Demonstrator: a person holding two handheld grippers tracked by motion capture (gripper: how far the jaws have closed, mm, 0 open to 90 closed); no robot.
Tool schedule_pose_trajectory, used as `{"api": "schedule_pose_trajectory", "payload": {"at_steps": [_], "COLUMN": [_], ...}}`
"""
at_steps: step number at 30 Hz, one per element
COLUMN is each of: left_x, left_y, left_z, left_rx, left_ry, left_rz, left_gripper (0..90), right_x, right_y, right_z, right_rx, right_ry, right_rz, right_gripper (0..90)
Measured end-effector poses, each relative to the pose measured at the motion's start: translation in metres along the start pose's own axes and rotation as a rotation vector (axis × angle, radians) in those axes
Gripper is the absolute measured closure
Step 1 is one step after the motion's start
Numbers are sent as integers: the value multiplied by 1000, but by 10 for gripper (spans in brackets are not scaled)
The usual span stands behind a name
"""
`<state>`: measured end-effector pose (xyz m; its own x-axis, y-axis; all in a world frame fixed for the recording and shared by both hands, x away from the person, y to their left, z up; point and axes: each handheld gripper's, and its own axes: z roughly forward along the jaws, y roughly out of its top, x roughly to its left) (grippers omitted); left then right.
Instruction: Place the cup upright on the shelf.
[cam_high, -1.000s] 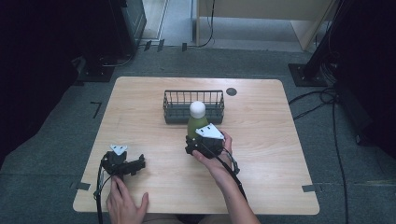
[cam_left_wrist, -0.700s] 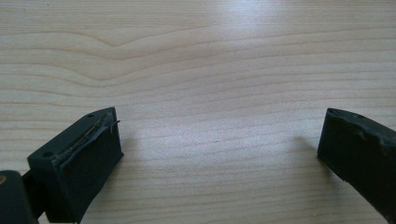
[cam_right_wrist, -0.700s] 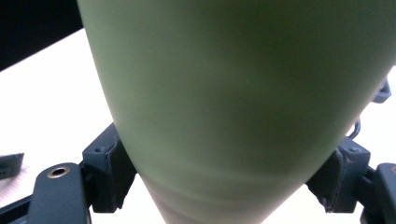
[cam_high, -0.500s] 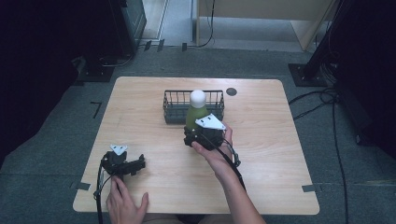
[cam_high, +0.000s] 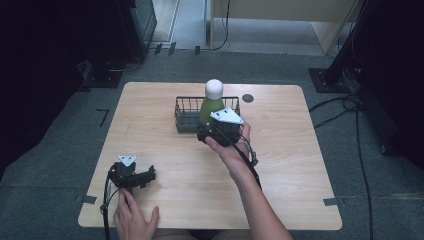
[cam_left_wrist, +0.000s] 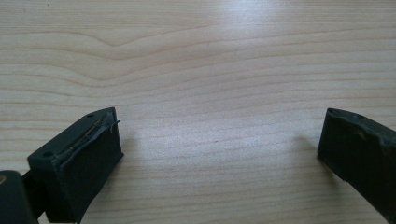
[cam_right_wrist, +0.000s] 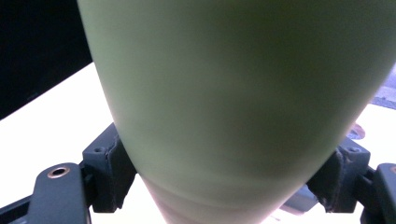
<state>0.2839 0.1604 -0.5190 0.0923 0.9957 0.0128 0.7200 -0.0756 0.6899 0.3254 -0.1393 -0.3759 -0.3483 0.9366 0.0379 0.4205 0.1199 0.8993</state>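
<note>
The counter (cam_high: 280, 165) is lit evenly from above in the high view, while the floor around it is left dim and both side edges are lost in near-black shadow. Fine detail is softened throughout that view, and small parts are rendered grainy. In the left gripper view a broad pale glare is spread across the upper middle of the wood, and soft shadows are cast beside both jaws. Grain lines are kept fairly sharp there. In the right gripper view the green bottle (cam_right_wrist: 233, 102) is held too close for focus and is blurred; the background is overexposed to white at the left and lower right, with a black upper left corner.
</note>
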Motion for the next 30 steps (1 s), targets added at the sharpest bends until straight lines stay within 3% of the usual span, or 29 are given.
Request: {"api": "schedule_pose_trajectory", "payload": {"at_steps": [19, 26, 30], "left_x": [0, 0, 0], "left_y": [0, 0, 0], "left_z": [0, 0, 0], "left_rx": [-2, -2, -2], "left_ry": [0, 0, 1], "left_rz": [-1, -1, 0], "left_gripper": [0, 0, 0], "right_x": [-24, -31, -36], "right_y": [45, 57, 60], "right_z": [16, 32, 46], "right_rx": [-32, -37, -41], "right_ry": [-59, -95, -109], "right_rz": [72, 69, 107], "right_gripper": [206, 205, 205]}}
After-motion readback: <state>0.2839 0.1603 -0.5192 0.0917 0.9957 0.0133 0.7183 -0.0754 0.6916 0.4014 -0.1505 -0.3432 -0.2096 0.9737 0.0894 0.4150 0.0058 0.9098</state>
